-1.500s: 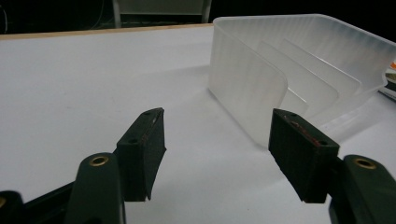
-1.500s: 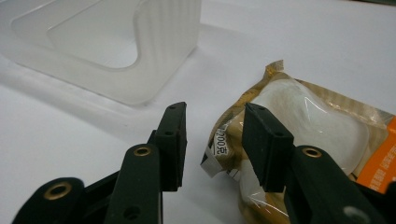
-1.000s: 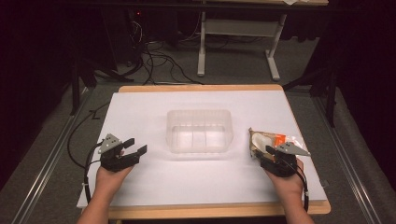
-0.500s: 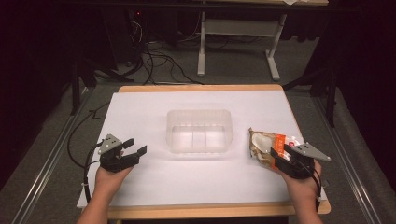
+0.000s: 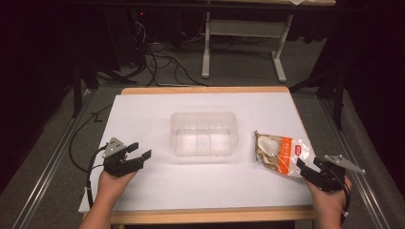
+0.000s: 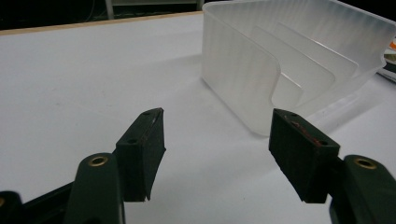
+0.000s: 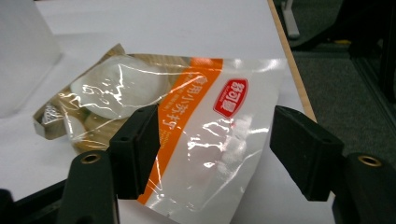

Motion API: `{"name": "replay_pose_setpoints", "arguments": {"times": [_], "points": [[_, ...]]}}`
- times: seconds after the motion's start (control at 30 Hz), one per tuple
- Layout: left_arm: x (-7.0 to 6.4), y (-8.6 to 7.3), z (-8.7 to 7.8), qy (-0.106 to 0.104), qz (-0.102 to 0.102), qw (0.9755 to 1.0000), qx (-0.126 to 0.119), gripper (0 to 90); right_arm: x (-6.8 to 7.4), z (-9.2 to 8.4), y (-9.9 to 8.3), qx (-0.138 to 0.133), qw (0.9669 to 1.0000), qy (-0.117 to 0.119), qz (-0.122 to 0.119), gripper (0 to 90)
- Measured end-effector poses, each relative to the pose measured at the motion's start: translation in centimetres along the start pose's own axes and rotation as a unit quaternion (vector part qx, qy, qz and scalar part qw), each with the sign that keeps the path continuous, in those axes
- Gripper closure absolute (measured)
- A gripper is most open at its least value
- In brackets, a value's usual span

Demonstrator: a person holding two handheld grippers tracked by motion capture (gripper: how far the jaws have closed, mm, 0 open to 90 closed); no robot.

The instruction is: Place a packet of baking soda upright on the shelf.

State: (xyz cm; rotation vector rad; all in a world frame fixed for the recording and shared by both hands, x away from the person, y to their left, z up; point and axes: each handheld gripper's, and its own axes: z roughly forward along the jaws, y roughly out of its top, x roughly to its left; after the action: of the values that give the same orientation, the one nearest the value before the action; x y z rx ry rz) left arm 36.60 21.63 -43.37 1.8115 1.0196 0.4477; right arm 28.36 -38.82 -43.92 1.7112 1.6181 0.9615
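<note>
Right gripper (image 5: 305, 168) withdrawn, jaws opening — snack bag (image 5: 279, 153) released (flat)

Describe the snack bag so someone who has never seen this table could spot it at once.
On the white table, look right of the clear plastic bin at its centre. The snack bag lies flat there, just ahead of the right gripper. Its orange stripe, red logo and glossy clear film stand out.
</note>
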Motion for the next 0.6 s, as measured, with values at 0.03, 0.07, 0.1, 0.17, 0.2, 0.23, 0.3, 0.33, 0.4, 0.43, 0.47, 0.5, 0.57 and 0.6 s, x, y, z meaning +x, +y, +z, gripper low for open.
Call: {"name": "replay_pose_setpoints", "arguments": {"times": [0.03, 0.07, 0.1, 0.17, 0.2, 0.23, 0.3, 0.33, 0.4, 0.43, 0.47, 0.5, 0.57, 0.6], "points": [[0.0, 0.0, 0.0, 0.0, 0.0, 1.0, 0.0, 36.3, -0.2, 0.3, -0.1, 0.005, 1.0, -0.001, 0.004, 31.3], [0.0, 0.0, 0.0, 0.0, 0.0, 1.0, 0.0, 36.3, -0.2, 0.3, -0.1, 0.005, 1.0, -0.001, 0.004, 31.3], [0.0, 0.0, 0.0, -0.001, 0.001, 1.0, 0.0, 36.3, -0.3, 0.5, -0.2, 0.015, 0.9998, -0.004, 0.01, 31.3], [0.0, 0.0, 0.1, 0.0, 0.002, 1.0, 0.001, 36.3, -0.6, 1.1, -0.6, 0.037, 0.999, 0.004, 0.023, 30.4], [-0.1, 0.0, 0.2, -0.001, 0.002, 1.0, 0.003, 36.3, -0.8, 1.4, -0.7, 0.048, 0.9983, 0.007, 0.032, 30.2], [-0.1, -0.1, 0.2, -0.001, 0.003, 1.0, 0.004, 36.3, -0.8, 1.5, -0.8, 0.05, 0.998, 0.01, 0.038, 30.3], [-0.1, 0.0, 0.2, -0.002, 0.004, 1.0, 0.005, 36.3, -0.8, 1.6, -0.9, 0.056, 0.9973, 0.015, 0.045, 31.0], [-0.2, 0.0, 0.2, -0.001, 0.006, 1.0, 0.005, 36.3, -0.7, 1.7, -1.0, 0.058, 0.9973, 0.015, 0.043, 31.2], [-0.1, 0.0, 0.2, -0.001, 0.008, 1.0, 0.004, 36.3, -0.5, 1.8, -1.0, 0.065, 0.997, 0.018, 0.039, 32.9], [-0.1, 0.0, 0.3, -0.002, 0.008, 1.0, 0.005, 36.3, -0.4, 1.9, -1.0, 0.066, 0.9971, 0.015, 0.035, 34.0], [-0.1, 0.0, 0.3, -0.001, 0.006, 1.0, 0.005, 36.3, -0.3, 2.0, -1.0, 0.069, 0.9971, 0.01, 0.03, 34.9], [0.0, 0.0, 0.3, -0.001, 0.006, 1.0, 0.006, 36.2, -0.3, 2.0, -1.0, 0.073, 0.9968, 0.008, 0.031, 35.4], [0.0, 0.0, 0.3, 0.0, 0.007, 1.0, 0.007, 36.2, -0.4, 2.1, -1.1, 0.074, 0.9966, 0.012, 0.036, 38.9], [-0.1, 0.0, 0.3, -0.001, 0.007, 1.0, 0.005, 36.2, -0.5, 2.0, -1.1, 0.071, 0.9966, 0.012, 0.039, 39.7]]}}
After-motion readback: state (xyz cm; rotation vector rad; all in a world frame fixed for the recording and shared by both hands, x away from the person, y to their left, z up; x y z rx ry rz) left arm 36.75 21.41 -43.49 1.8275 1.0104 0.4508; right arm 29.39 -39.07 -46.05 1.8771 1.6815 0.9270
